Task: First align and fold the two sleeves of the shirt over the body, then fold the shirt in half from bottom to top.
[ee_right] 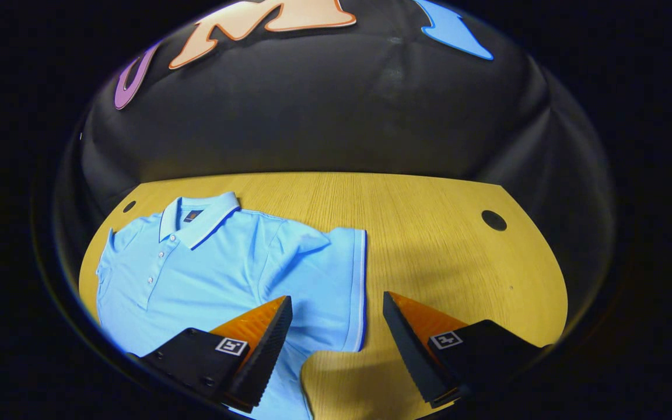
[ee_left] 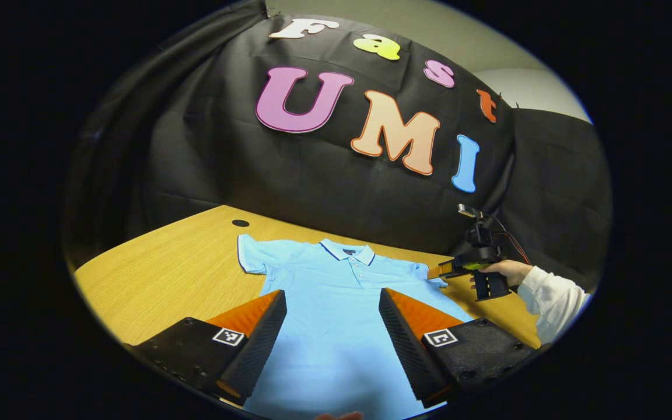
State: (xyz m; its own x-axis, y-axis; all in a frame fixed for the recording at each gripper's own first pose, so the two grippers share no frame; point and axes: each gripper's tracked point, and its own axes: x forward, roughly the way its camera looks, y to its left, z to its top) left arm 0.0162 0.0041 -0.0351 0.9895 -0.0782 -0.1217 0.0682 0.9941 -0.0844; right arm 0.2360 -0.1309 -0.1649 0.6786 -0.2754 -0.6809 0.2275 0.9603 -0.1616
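Left gripper (ee_left: pixel 332 326): nearest in the left gripper view, two fingers at the bottom edge; jaws wide apart, nothing held, above the lower body of the shirt.
Right gripper (ee_right: pixel 337 332): nearest in the right gripper view, two fingers at the bottom edge; jaws wide apart, nothing held; one finger over the shirt's sleeve and side, the other over bare wood. Seen also farther off in the left gripper view (ee_left: pixel 438 270), tip at the shirt's sleeve end; contact with the cloth cannot be told.
Polo shirt (ee_left: pixel 336 303): one, light blue, lying flat and face up on the worktop, collar toward the booth wall, hem toward the camera.
Collar (ee_right: pixel 199 219): one, light blue with a dark stripe along its edge, small dark tag inside.
Buttons (ee_right: pixel 160 254): three counted on the placket in the right gripper view.
Sleeves: two, both short, spread out to the sides, neither folded over the body; one (ee_left: pixel 251 254) on the left of the left gripper view, the other (ee_right: pixel 336 280) with a pale trim at its cuff.
Worktop (ee_right: pixel 441 233): one, light wood grain, two dark round holes (ee_right: pixel 493 220) near the back corners.
Hand (ee_left: pixel 502 271): one, holding the right gripper's handle, white sleeve (ee_left: pixel 552 300) behind it.
Cable (ee_left: pixel 514 245): one, red, running from the top of the right gripper.
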